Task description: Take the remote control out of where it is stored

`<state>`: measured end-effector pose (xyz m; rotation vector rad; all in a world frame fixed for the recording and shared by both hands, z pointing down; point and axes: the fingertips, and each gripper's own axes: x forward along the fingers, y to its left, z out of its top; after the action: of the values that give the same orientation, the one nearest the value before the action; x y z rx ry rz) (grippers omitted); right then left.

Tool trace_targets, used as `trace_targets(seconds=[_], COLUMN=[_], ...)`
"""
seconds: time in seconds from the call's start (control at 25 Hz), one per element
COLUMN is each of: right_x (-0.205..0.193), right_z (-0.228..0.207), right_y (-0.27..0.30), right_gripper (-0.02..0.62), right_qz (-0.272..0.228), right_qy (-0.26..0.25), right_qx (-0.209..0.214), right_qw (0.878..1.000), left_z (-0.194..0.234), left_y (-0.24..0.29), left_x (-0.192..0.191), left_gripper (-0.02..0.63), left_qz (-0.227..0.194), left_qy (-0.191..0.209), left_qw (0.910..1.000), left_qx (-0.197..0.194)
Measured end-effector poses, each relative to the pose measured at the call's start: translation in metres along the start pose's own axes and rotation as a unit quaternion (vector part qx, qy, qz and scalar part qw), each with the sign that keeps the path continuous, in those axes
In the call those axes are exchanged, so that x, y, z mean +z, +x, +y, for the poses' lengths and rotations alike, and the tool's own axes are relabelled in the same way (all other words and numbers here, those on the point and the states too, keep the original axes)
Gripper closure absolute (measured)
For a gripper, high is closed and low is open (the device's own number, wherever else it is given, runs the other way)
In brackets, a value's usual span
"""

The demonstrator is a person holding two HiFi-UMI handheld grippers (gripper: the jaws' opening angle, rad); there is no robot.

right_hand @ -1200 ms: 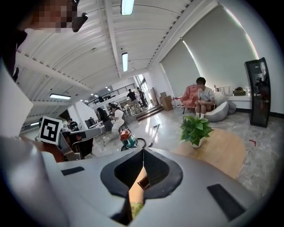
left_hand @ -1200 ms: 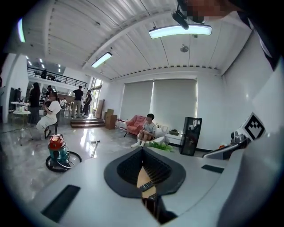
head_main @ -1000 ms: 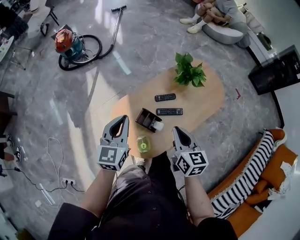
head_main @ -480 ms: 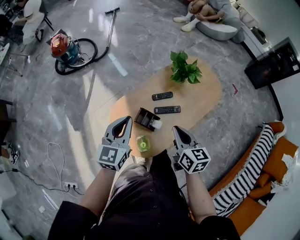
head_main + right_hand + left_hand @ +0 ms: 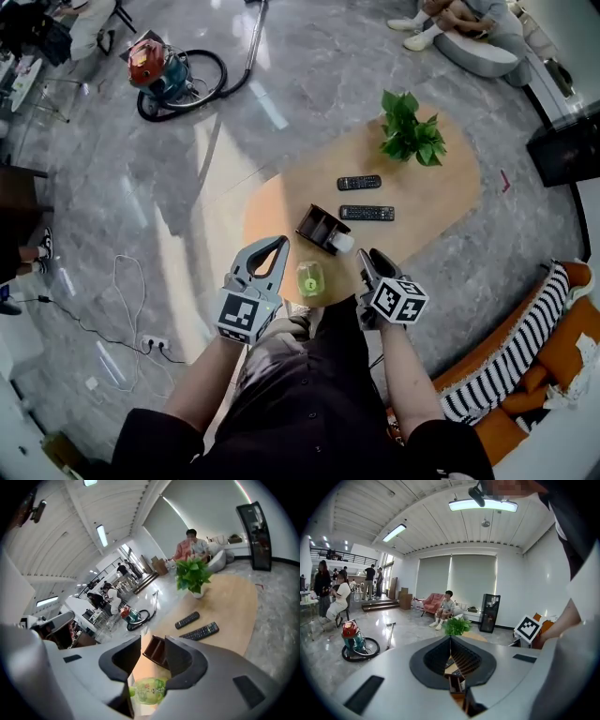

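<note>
My left gripper [image 5: 277, 244] is closed tight, its grey plastic jaws meeting with nothing between them. My right gripper [image 5: 373, 255] has its jaws opening, and nothing is gripped; through the gap I only see the box and bottle below. Both hover over the near edge of the table [image 5: 441, 187], an oval of pale smooth wood. The box [image 5: 320, 227], dark brown with square dividers, sits near that edge, with a white rounded end [image 5: 342, 243] poking out; I cannot tell what it is. Two black remotes [image 5: 359, 182], slim and flat, lie just beyond the box, apart from each other. A green bottle [image 5: 310, 278] stands between my grippers. The plant [image 5: 411, 138] is at the far end. There's bare wood right of the remotes and glossy grey floor [image 5: 309, 84] all round.
</note>
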<state>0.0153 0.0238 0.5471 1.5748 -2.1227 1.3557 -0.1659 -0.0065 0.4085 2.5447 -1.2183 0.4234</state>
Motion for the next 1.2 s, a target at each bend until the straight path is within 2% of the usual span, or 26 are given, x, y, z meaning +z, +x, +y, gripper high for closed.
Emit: trace_targets(seconds=[0.12, 0.28, 0.48, 0.68, 0.76, 0.88, 0.96, 1.04, 1.2], right_x=[-0.028, -0.063, -0.081, -0.102, -0.107, -0.112, -0.113, -0.111, -0.102], right_z=[-0.03, -0.063, -0.08, -0.096, -0.099, -0.098, -0.096, -0.09, -0.078], right_y=[0.033, 0.07, 0.108, 0.131, 0.14, 0.152, 0.15, 0.146, 0.133], right_gripper=[0.439, 0.417, 0.387, 0.387, 0.388, 0.388, 0.405, 0.469, 0.477], right_qz=[0.052, 0.104, 0.158, 0.187, 0.199, 0.209, 0.201, 0.186, 0.161], right_qy=[0.041, 0.108, 0.117, 0.156, 0.142, 0.133, 0.141, 0.149, 0.169], right_qx=[-0.027, -0.06, -0.071, -0.119, -0.125, -0.134, -0.147, -0.153, -0.154], right_qw=[0.997, 0.987, 0.978, 0.963, 0.962, 0.959, 0.958, 0.959, 0.96], left_z=[0.005, 0.014, 0.027, 0.039, 0.038, 0.037, 0.037, 0.037, 0.034], left_y=[-0.005, -0.018, -0.033, -0.05, -0.053, -0.055, -0.061, -0.068, -0.072], left_x=[-0.007, -0.024, -0.051, -0.076, -0.08, -0.083, -0.084, -0.087, -0.081], left_gripper=[0.6, 0.6, 0.6, 0.6, 0.6, 0.6, 0.6, 0.6, 0.6], left_qz=[0.006, 0.02, 0.034, 0.064, 0.068, 0.061, 0.056, 0.062, 0.06], left_qy=[-0.002, -0.027, -0.067, -0.108, -0.116, -0.109, -0.107, -0.101, -0.093], left_qw=[0.9999, 0.9982, 0.9916, 0.9796, 0.9775, 0.9793, 0.9801, 0.9814, 0.984], left_qx=[0.015, 0.051, 0.106, 0.157, 0.163, 0.159, 0.157, 0.152, 0.139])
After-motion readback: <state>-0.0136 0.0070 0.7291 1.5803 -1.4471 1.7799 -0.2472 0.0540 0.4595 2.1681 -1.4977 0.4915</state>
